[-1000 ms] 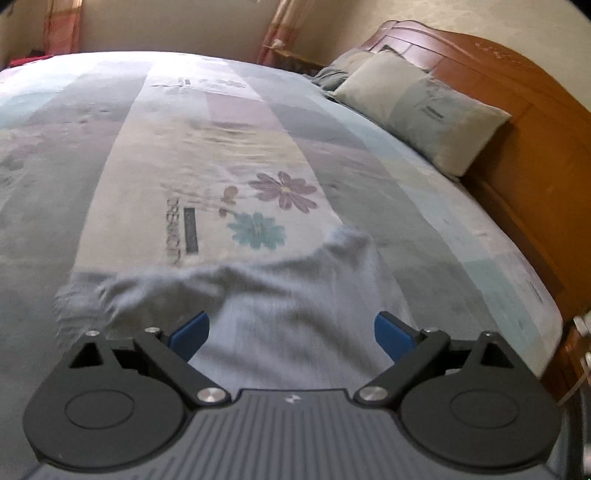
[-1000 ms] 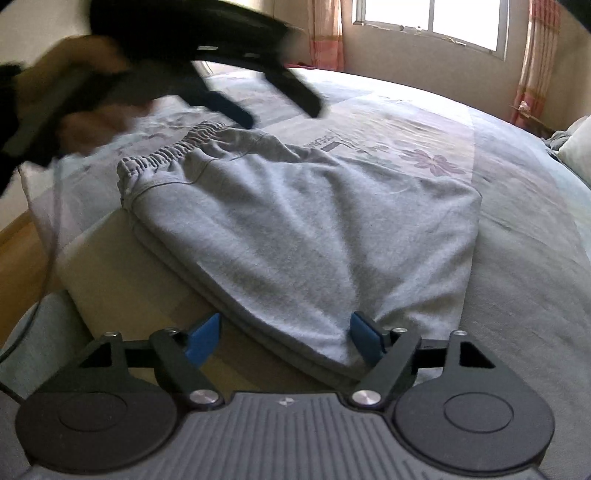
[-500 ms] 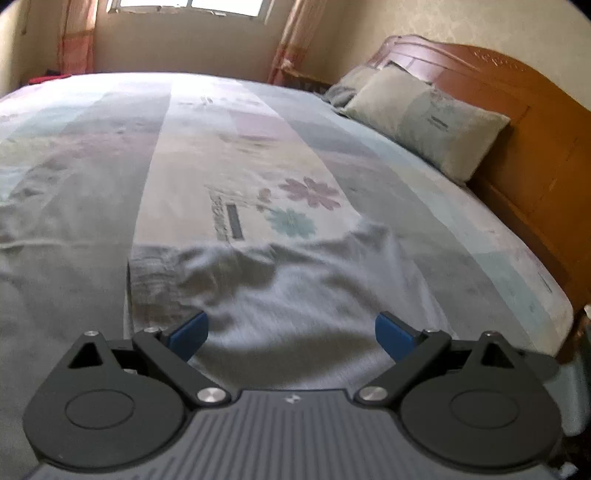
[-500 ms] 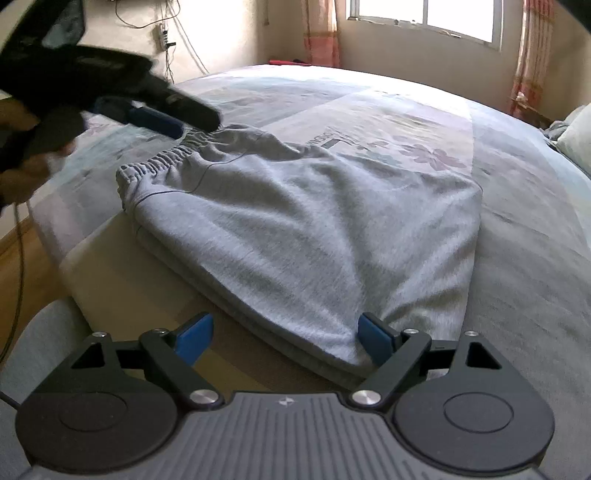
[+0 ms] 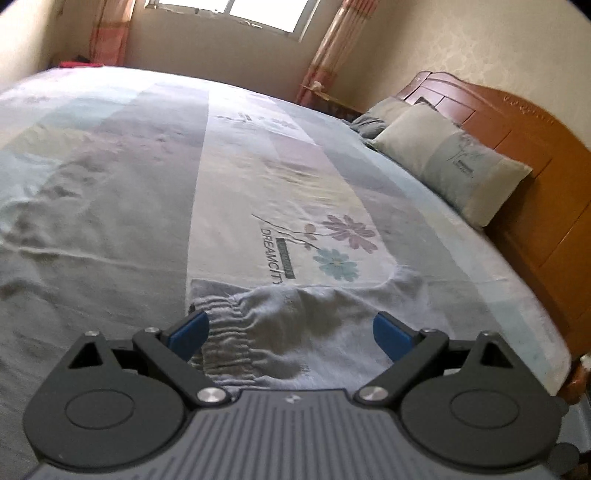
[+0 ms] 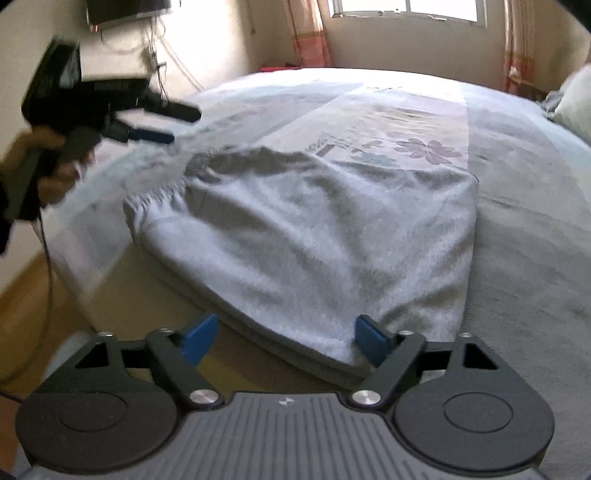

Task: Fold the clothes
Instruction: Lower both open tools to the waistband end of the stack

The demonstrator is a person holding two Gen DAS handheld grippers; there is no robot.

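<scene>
A grey folded garment (image 6: 314, 229) lies on the patterned bed sheet (image 6: 517, 221), its elastic waistband (image 6: 155, 199) toward the left edge of the bed. My right gripper (image 6: 284, 332) hovers at the garment's near corner. Its jaws are closing, with the corner between them and the blue pads (image 6: 369, 338) not pressing on it. A hand holds my left gripper (image 6: 183, 125) open in the air, up and left of the waistband. In the left wrist view the left gripper (image 5: 291, 325) stands open over the waistband (image 5: 225, 332) and grey cloth (image 5: 332, 310), gripping nothing.
Two pillows (image 5: 450, 158) lean against the wooden headboard (image 5: 546, 158) on the right. A window (image 6: 406, 7) with curtains is on the far wall. The bed's left edge drops to a wooden floor (image 6: 22, 295). A cable (image 6: 46, 258) hangs from the left gripper.
The left gripper has drawn away to the left, off the garment and past the waistband, staying open. The right gripper has stayed at the near corner and its jaws stand a little narrower.
</scene>
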